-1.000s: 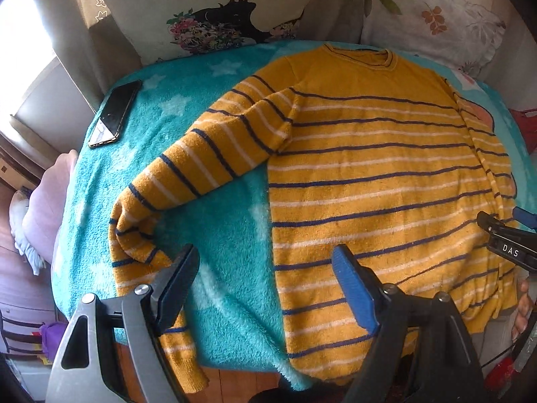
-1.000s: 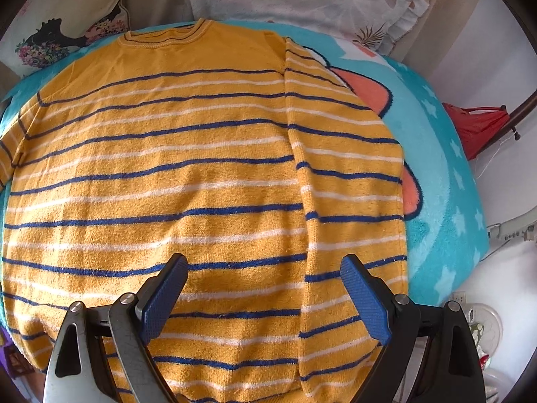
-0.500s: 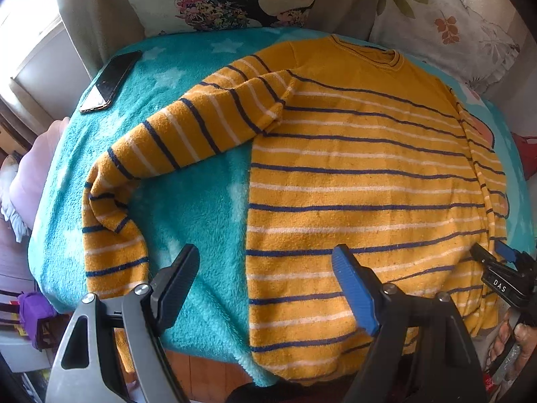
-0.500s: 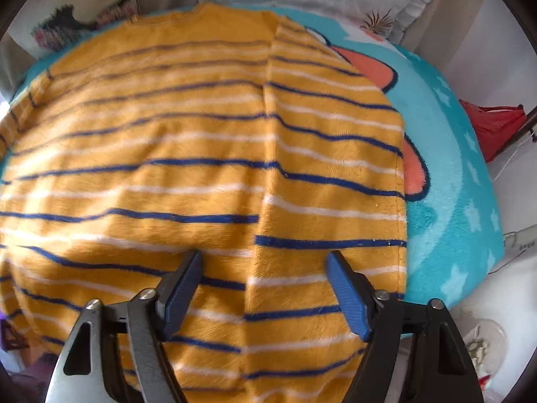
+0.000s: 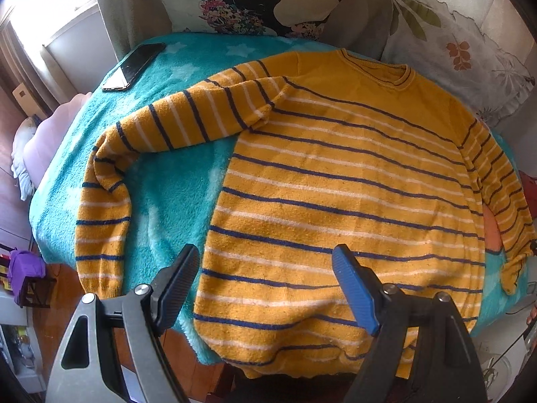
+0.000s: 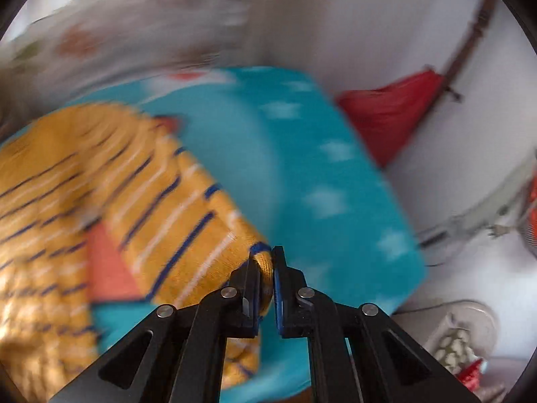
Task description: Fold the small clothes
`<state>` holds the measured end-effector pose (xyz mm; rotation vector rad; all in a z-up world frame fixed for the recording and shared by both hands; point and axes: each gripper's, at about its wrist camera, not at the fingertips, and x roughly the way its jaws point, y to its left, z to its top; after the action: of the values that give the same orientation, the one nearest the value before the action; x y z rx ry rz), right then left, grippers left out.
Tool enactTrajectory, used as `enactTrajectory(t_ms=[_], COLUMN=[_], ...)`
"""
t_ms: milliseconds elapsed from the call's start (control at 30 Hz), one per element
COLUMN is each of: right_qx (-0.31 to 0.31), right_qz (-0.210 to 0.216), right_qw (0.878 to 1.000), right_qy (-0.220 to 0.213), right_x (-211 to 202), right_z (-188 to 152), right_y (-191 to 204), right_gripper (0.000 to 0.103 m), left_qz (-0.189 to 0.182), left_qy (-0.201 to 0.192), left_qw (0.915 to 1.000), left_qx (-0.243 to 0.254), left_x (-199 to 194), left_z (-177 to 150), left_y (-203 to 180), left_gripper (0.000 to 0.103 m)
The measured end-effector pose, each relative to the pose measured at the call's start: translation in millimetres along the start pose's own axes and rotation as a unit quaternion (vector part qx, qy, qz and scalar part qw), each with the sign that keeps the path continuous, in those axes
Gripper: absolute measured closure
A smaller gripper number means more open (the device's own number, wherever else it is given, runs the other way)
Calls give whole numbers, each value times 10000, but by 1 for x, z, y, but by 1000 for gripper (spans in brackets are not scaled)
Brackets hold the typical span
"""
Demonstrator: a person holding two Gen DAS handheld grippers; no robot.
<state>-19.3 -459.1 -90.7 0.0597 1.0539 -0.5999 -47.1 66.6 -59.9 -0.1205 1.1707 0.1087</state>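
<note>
Gripping the right cuff, left claw idle above the hem

Lying flat on a teal star-print blanket point(image 5: 157, 181), the mustard sweater with navy and white stripes point(image 5: 335, 194) has its neckline toward the floral pillows point(image 5: 268, 3) and its hem at the near edge. The left gripper point(image 5: 265, 288) hovers above the hem with its jaws spread wide and nothing between them; the sweater's lower left corner sits between and just beyond the two fingers, not touched. The left sleeve point(image 5: 141, 154) bends at the elbow and hangs down over the blanket's near-left edge. A phone point(image 5: 134, 67) rests on the far-left corner of the blanket, well apart from the sweater.

The right gripper point(image 6: 266, 268) is clamped on the cuff of the right sleeve point(image 6: 188, 235); a fold of mustard knit is pinched between the blue pads point(image 6: 278, 288). The right wrist view is heavily motion-blurred. A red cloth point(image 6: 386, 117) shows beyond the blanket's right edge.

Change versus 0.5 s ago: the right claw was open over the sweater body and is now closed on the cuff, and its view has swung toward the right edge of the blanket. In the left wrist view the right sleeve has been drawn outward from the body, with an orange patch of blanket print point(image 5: 493, 231) exposed between. The left claw's opening is unchanged.
</note>
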Motion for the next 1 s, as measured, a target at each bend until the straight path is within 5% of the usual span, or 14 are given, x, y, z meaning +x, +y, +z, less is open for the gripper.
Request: enactTrajectory(t_ms=[200, 400, 500, 667, 767, 867, 933, 967, 1000], right_qx=[566, 880, 841, -308, -1198, -1834, -2196, -2253, -2217], right_qz=[722, 800, 1459, 2237, 1976, 1611, 1437, 1365, 1310], right_qw=[9958, 9929, 9856, 9734, 9719, 9684, 9642, 9640, 9654], right_qy=[-63, 79, -159, -394, -452, -514, -381, -361, -410], right_x=[7, 3, -16, -45, -42, -25, -7, -3, -2], right_z=[-1, -36, -56, -80, -96, -107, -109, -107, -101], right_y=[-45, -75, -79, -30, 6, 31, 42, 41, 36], right_gripper=[37, 37, 36, 34, 32, 34, 61, 84, 90], left_qz=[37, -11, -49, -149, -172, -170, -156, -143, -128], left_qy=[42, 146, 161, 265, 258, 288, 293, 285, 266], left_qw=[10000, 9999, 9997, 9986, 9978, 9974, 9975, 9977, 9979], left_qx=[-80, 50, 167, 426, 580, 631, 617, 599, 573], left_x=[-1, 4, 6, 10, 10, 11, 10, 9, 8], left_z=[-6, -7, -6, -8, -12, -15, -17, -17, -17], left_y=[-17, -41, -54, -81, -93, -99, -100, -99, -97], left_gripper=[23, 23, 23, 23, 23, 23, 23, 23, 23])
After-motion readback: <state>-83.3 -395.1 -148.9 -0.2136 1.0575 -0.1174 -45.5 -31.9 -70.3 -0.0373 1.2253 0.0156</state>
